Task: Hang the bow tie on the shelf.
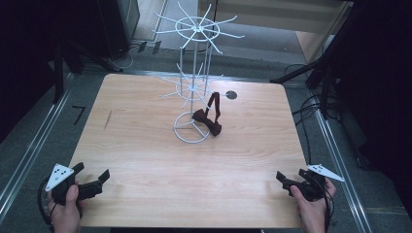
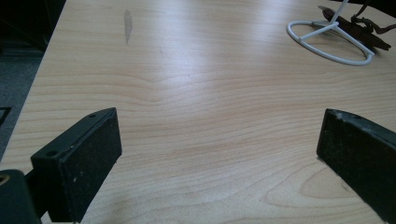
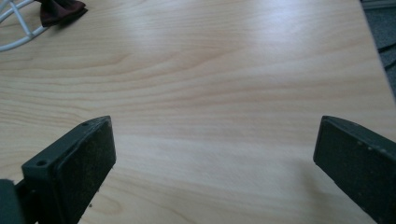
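Both grippers sat idle at the near table corners, jaws wide, nothing held: left gripper (image 1: 92,183) at the near-left, right gripper (image 1: 291,183) at the near-right, each well apart from the work. Looked like a neutral pose, both angled in toward the middle. The bow tie (image 1: 208,121) lay on the table (image 1: 145,145) mid-far, draped over the right edge of the rack (image 1: 194,87) base ring, its strap looped up against the pole. Prongs were bare, so hanging it was likely the job; the right gripper had the clearer line to it
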{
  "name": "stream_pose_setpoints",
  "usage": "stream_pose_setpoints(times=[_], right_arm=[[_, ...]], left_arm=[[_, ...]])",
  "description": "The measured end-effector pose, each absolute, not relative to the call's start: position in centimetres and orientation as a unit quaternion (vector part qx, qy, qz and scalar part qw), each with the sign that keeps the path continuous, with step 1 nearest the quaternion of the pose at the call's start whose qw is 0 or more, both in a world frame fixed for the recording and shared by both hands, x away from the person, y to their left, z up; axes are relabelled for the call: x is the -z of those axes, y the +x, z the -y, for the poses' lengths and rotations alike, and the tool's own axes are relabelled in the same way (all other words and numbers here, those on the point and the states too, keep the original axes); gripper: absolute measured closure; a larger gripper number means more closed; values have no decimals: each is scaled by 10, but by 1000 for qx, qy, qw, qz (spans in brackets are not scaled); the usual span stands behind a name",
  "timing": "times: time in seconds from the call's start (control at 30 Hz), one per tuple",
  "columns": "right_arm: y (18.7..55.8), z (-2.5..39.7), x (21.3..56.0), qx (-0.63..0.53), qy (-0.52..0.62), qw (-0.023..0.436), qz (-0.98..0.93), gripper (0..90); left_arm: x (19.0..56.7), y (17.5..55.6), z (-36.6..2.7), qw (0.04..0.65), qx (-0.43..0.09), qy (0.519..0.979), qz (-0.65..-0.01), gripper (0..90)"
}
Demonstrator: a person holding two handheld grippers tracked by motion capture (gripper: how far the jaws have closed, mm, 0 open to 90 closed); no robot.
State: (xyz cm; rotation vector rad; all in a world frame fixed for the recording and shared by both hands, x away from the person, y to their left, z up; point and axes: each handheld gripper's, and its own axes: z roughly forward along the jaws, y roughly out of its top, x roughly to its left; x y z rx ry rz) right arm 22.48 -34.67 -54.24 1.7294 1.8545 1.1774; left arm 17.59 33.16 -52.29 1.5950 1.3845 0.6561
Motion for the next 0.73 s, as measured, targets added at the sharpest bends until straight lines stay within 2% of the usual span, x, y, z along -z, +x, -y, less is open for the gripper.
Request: stream_pose_setpoints(times=[0.27,0.73], right_arm=[[206,370,550,-418,626,191,-630,0],[206,368,554,-425,631,191,-620,49]], left_arm=[[523,176,-331,447,-264,646,-560,4],[523,177,-331,446,-263,647,-560,4]])
